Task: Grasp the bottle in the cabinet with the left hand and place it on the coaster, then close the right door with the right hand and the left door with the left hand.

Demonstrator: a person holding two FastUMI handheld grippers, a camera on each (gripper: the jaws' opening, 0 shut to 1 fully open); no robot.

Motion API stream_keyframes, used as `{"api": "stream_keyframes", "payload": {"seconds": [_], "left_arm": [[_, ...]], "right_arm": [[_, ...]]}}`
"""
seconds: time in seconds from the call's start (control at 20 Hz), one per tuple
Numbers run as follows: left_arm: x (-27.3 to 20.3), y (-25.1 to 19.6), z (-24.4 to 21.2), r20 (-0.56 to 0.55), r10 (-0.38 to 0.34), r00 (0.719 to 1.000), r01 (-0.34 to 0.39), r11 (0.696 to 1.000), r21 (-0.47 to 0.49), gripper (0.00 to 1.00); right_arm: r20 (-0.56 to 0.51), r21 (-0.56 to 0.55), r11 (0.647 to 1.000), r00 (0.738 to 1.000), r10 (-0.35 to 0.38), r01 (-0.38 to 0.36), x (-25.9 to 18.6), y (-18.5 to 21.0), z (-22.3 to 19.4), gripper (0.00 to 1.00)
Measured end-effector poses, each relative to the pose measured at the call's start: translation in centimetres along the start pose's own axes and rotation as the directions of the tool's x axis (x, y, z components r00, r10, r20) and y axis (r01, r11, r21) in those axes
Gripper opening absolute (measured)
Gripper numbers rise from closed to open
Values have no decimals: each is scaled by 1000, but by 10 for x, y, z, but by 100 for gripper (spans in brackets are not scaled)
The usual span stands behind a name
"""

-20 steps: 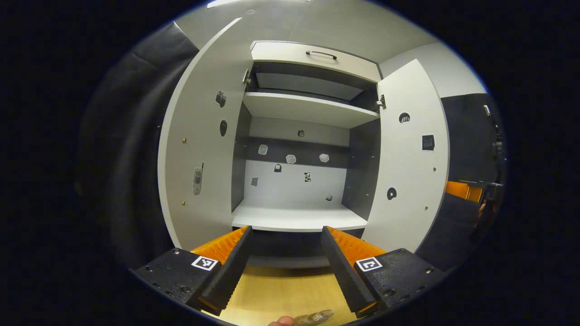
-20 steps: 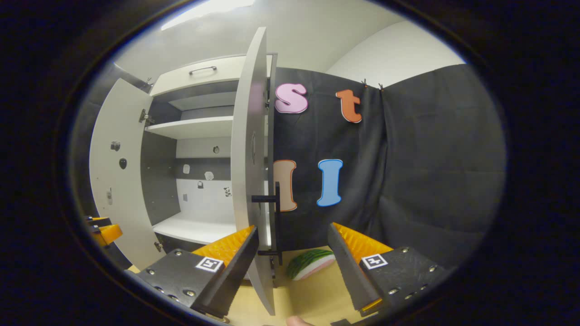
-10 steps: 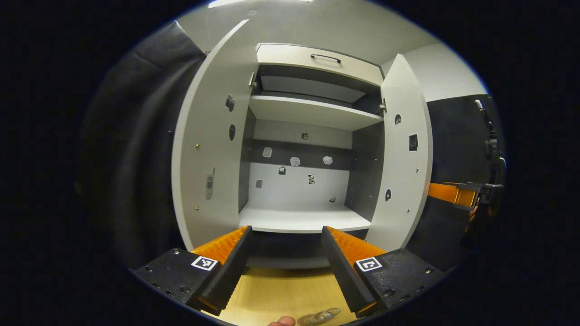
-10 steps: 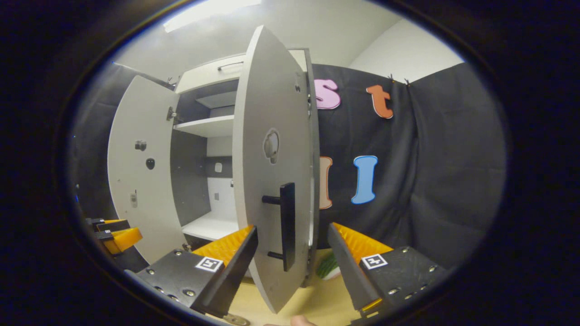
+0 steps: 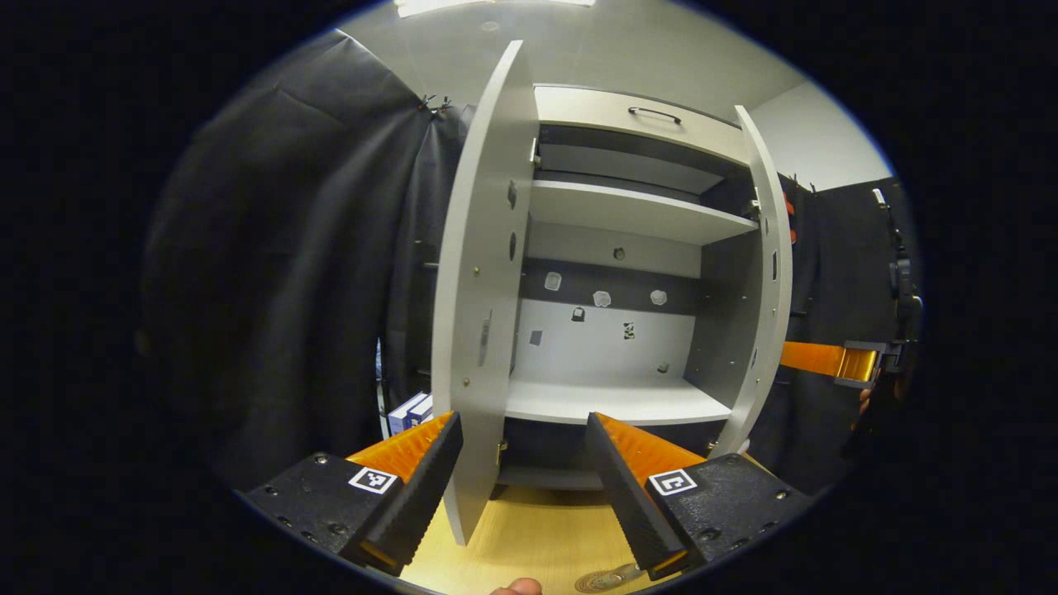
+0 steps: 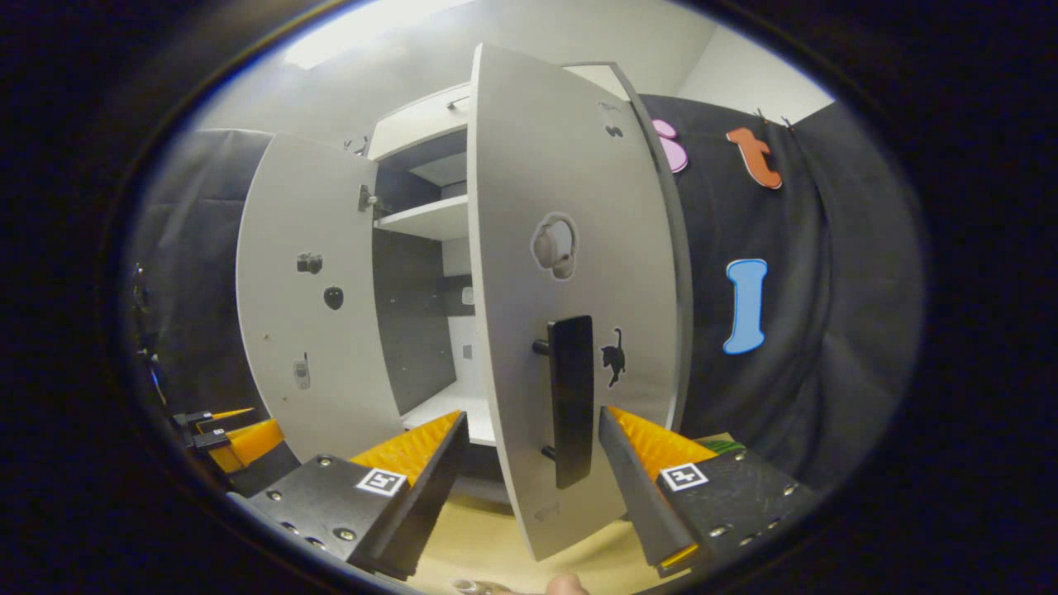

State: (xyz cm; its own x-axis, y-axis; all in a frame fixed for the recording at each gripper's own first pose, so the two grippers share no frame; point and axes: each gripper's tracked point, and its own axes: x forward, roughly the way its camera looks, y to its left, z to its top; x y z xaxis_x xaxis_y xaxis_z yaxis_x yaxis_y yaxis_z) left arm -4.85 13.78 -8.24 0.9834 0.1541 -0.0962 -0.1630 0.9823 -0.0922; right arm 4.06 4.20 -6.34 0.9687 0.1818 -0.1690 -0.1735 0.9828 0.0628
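While both grippers, left (image 5: pixel 521 475) and right (image 6: pixel 533 483), stayed released, the right door (image 6: pixel 570 273) had swung partway shut; the left door (image 5: pixel 479 281) remained open, the bottle (image 5: pixel 607 578) near, below the left gripper.

The right door (image 6: pixel 570 314) is standing half-shut between the right claw's (image 6: pixel 533 463) spread fingers; the left door (image 5: pixel 479 297) is blocking the left claw's (image 5: pixel 521 471) path.

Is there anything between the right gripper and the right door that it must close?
Nothing visible. In the right gripper view the right gripper is open, and the right door stands directly ahead, its black handle between the two fingers.
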Motion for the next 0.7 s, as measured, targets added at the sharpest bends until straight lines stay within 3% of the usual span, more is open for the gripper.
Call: {"api": "stream_keyframes", "payload": {"seconds": [0.45,0.7], "left_arm": [[-8,56,20,53,157,986,-157,988,4,95],[-11,86,18,51,231,972,-230,973,-17,95]], "right_arm": [[22,17,999,999,28,-28,2,12,5,93],[40,-15,1000,999,-8,9,-1,5,6,96]]}}
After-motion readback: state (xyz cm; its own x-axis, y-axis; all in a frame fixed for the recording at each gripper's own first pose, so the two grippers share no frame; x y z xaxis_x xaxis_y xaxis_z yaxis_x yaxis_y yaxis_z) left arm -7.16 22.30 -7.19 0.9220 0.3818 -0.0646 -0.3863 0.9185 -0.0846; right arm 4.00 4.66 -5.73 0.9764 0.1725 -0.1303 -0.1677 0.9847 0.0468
